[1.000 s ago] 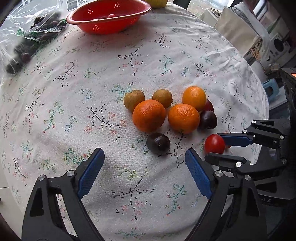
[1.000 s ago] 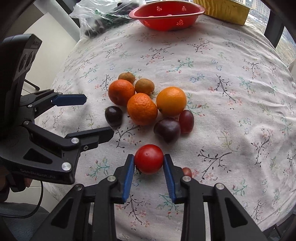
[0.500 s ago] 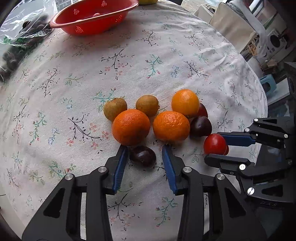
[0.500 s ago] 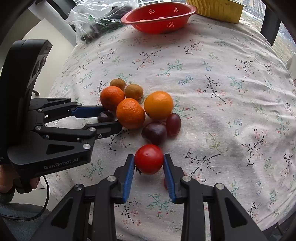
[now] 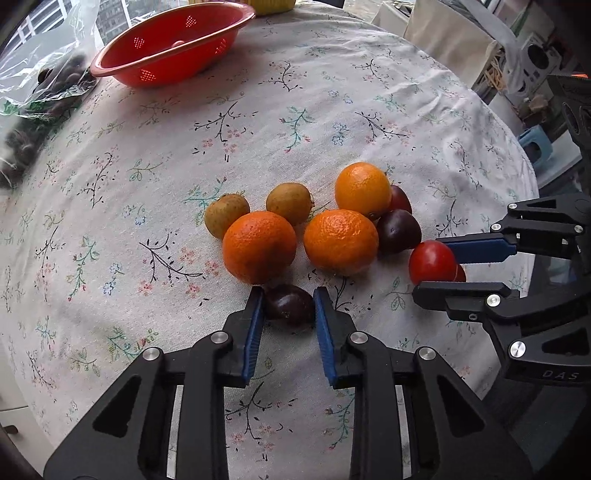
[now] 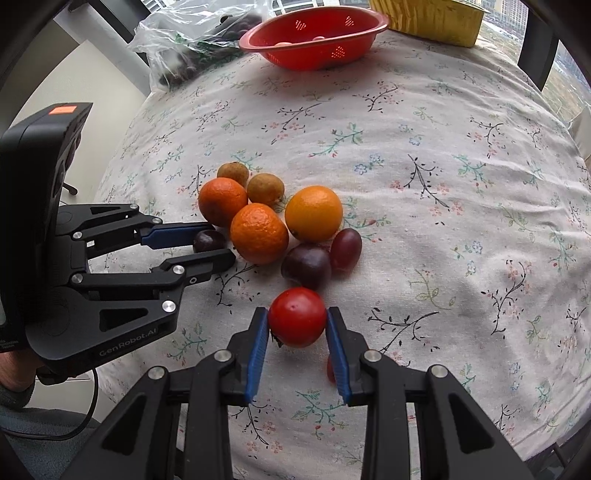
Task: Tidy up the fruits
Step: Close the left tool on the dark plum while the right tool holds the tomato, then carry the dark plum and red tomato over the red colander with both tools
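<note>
Closed since before, left gripper [image 5: 288,308] grasps dark plum [image 5: 289,303]; right gripper [image 6: 297,325] grasps tomato [image 6: 297,316], hiding a small red fruit [image 6: 330,369].

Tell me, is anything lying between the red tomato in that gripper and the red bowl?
Yes. The tomato, clamped in the right gripper, has the fruit pile right ahead of it. Past that, only bare tablecloth leads to the bowl.
</note>
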`<state>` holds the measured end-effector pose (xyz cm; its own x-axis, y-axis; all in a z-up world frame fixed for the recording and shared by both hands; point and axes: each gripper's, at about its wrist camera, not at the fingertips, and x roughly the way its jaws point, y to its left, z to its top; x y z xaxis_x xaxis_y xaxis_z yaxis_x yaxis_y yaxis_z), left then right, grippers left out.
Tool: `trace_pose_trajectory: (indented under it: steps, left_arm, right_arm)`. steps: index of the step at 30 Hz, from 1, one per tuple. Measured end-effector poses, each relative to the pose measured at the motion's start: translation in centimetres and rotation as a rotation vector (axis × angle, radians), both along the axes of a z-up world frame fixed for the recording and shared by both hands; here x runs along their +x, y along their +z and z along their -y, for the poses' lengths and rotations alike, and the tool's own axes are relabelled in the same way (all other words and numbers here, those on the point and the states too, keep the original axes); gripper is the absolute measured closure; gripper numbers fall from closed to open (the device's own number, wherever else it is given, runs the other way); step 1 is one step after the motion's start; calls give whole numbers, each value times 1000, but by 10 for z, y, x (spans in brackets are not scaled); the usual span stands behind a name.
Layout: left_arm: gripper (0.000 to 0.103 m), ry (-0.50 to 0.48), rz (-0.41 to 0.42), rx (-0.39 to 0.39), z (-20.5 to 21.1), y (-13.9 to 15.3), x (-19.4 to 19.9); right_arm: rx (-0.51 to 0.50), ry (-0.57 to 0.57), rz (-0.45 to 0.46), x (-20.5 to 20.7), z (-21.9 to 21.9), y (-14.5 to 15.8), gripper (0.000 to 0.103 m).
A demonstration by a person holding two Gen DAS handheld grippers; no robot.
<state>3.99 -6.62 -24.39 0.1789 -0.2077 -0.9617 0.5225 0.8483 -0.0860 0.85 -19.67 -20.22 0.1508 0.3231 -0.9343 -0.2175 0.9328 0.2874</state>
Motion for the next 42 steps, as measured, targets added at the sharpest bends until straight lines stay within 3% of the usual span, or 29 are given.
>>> trace_pose_trajectory:
  steps: [8,22,34,42]
  left_arm:
    - [79,22,-23,-52,-11,6,-5]
    - [79,190,-46,-197,-57,39,6]
    - [79,312,29,-263,-89,75,63]
    - [79,358,80,-274,-97,95,127]
  right_arm:
    - [14,-8,4,4,2,4,69]
    - [84,-81,-6,20,22,15,69]
    - [108,-195,25,79,68,33,69]
    - [90,-312,68,139,119,42,69]
